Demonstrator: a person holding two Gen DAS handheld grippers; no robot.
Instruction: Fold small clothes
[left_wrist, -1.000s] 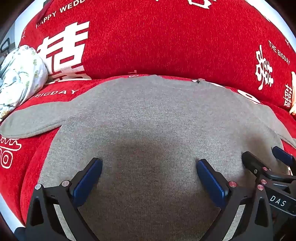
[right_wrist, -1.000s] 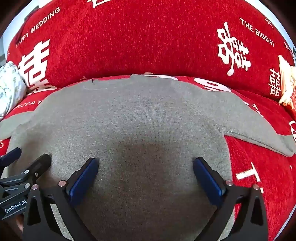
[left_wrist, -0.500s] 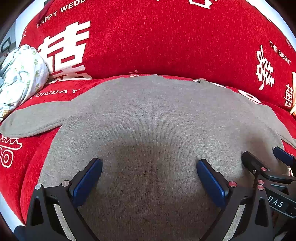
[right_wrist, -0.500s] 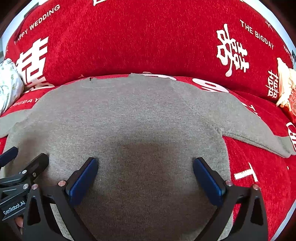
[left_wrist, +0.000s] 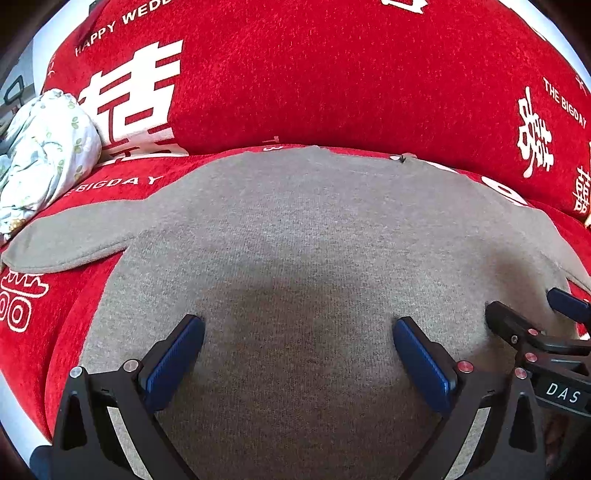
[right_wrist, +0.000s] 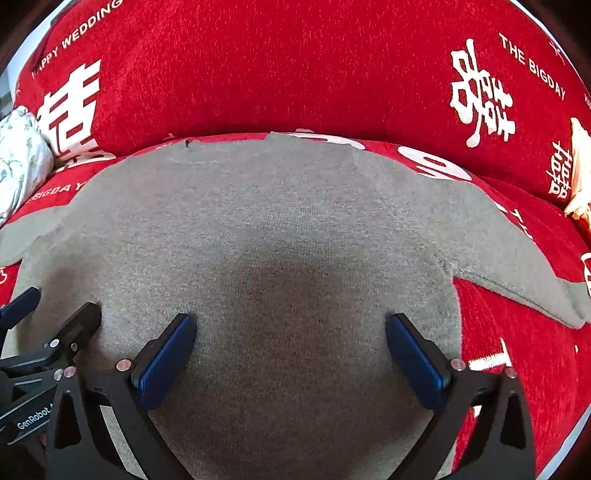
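Almost nothing different from one second ago. At 9 o'clock in the left wrist view, same pale floral bundle (left_wrist: 40, 147) at the sofa's end, and grey left sleeve (left_wrist: 77, 240) stretched flat on the red sofa cover (left_wrist: 332, 74) as before. In the middle, grey sweater (left_wrist: 314, 229) spread flat on the seat, neckline toward 12 o'clock against the backrest, hem toward 6 o'clock. Left hand-held gripper (left_wrist: 297, 354) above the lower body of the sweater, blue pads spread wide, holding nothing, only a small drift forward. Toward 3 o'clock, right hand-held gripper (right_wrist: 290, 350) just beside it, also spread wide and empty, over the same lower part. Right sleeve (right_wrist: 517, 280) lying out at 3 o'clock. No fold begun yet; probably a pause for choosing where to grasp, likely the hem or a sleeve.
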